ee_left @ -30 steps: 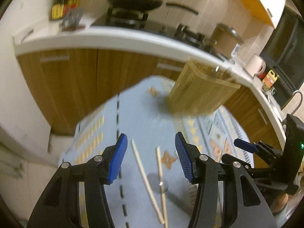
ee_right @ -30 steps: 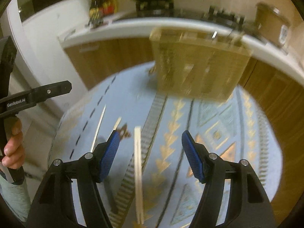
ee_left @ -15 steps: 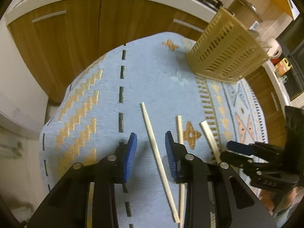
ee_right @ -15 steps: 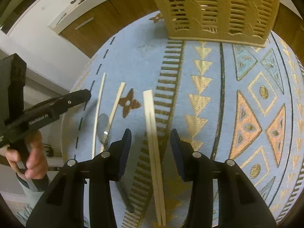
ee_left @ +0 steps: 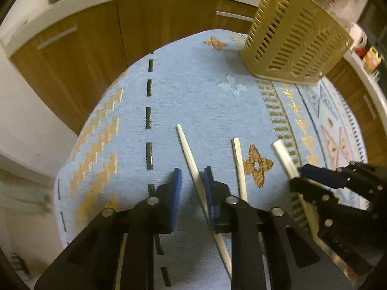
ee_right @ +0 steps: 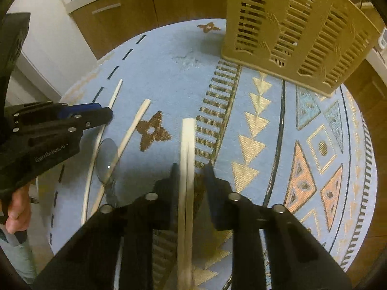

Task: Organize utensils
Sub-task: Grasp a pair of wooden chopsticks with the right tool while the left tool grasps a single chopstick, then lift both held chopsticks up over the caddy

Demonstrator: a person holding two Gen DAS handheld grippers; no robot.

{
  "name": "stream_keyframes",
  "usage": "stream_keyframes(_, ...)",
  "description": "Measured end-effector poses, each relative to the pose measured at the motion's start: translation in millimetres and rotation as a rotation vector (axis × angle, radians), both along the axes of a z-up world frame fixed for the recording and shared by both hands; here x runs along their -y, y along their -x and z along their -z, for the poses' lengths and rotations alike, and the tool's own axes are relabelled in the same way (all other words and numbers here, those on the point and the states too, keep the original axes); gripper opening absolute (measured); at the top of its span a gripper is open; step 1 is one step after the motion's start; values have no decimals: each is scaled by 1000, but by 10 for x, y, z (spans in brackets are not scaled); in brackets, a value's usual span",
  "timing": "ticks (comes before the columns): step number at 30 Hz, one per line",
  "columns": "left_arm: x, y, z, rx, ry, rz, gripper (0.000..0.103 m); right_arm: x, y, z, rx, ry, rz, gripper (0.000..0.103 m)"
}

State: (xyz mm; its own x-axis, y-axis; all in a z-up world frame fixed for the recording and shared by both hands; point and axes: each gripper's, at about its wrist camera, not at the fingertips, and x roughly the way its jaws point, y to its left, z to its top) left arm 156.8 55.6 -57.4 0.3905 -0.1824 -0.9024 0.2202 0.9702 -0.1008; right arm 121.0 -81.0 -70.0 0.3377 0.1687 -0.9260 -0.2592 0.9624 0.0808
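1. A round table under a light blue patterned cloth (ee_left: pixel 205 101) lies below both grippers, with wooden cabinet doors (ee_left: pixel 79 55) beyond its far edge.
2. A tan slotted utensil basket (ee_right: pixel 297 36) stands on the cloth ahead of the right gripper, and ahead and to the right of the left gripper.
3. The left gripper (ee_left: pixel 192 188) is low over the cloth, its blue pads partly apart with a gap on either side of a single pale chopstick (ee_left: pixel 191 152), which runs diagonally between them; whether either pad touches it I cannot tell.
4. The right gripper (ee_right: pixel 191 176) likewise straddles a pair of chopsticks lying side by side (ee_right: pixel 187 145), its fingers narrowed but not pressed against them.
5. Between the two grippers another chopstick (ee_left: pixel 238 162) lies across a metal spoon (ee_right: pixel 107 159).
6. A hand (ee_right: pixel 17 207) grips the left tool's handle at the right camera's edge.
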Motion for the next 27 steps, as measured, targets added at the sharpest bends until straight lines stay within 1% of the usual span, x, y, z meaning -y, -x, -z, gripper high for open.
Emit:
stream_keyframes(1, 24, 15, 3, 10, -16, 11, 7, 2, 4, 0, 1, -5, -1, 15)
stream_keyframes(2, 52, 37, 1, 24, -36, 24, 7, 22, 16, -7, 2, -5, 1, 11)
stream_keyframes(3, 65, 47, 1, 32, -45, 32, 6, 31, 14, -4, 3, -5, 5, 11)
stream_keyframes(5, 61, 72, -15, 37, -27, 54, 4, 98, 28, -10, 2, -11, 28, 11)
stream_keyframes(6, 34, 75, -20, 29, 4, 68, 4, 137, 31, -12, 2, -13, 40, 11)
stream_keyframes(7, 1, 81, -26, 29, 17, 73, 4, 193, 32, -12, 3, -13, 56, 11)
stream_keyframes(11, -110, 73, -66, 38, 17, 89, 4, 402, 66, -37, 12, 4, 110, 11)
stream_keyframes(15, -165, 27, -65, 20, 34, 101, 4, 527, 82, -26, 1, 3, 134, 11)
stream_keyframes(18, -160, -20, -9, -9, 21, 100, 5, 574, 99, -35, -11, -7, 131, 11)
stream_keyframes(21, -145, -61, -7, -28, 27, 116, 6, 582, 64, -33, -39, -20, 123, 12)
stream_keyframes(23, -140, -92, -23, -44, 28, 132, 12, 591, 13, -35, -65, -33, 109, 16)
stream_keyframes(24, -126, -121, -27, -57, 23, 148, 18, 590, -15, -34, -81, -42, 102, 18)
stream_keyframes(25, -108, -154, -26, -71, 16, 163, 23, 604, -47, -39, -102, -60, 94, 22)
stream_keyframes(26, -95, -183, -16, -86, 11, 175, 23, 598, -92, -39, -117, -70, 89, 24)
stream_keyframes(27, -69, -225, -8, -104, 1, 199, 23, 576, -126, -35, -127, -69, 84, 25)
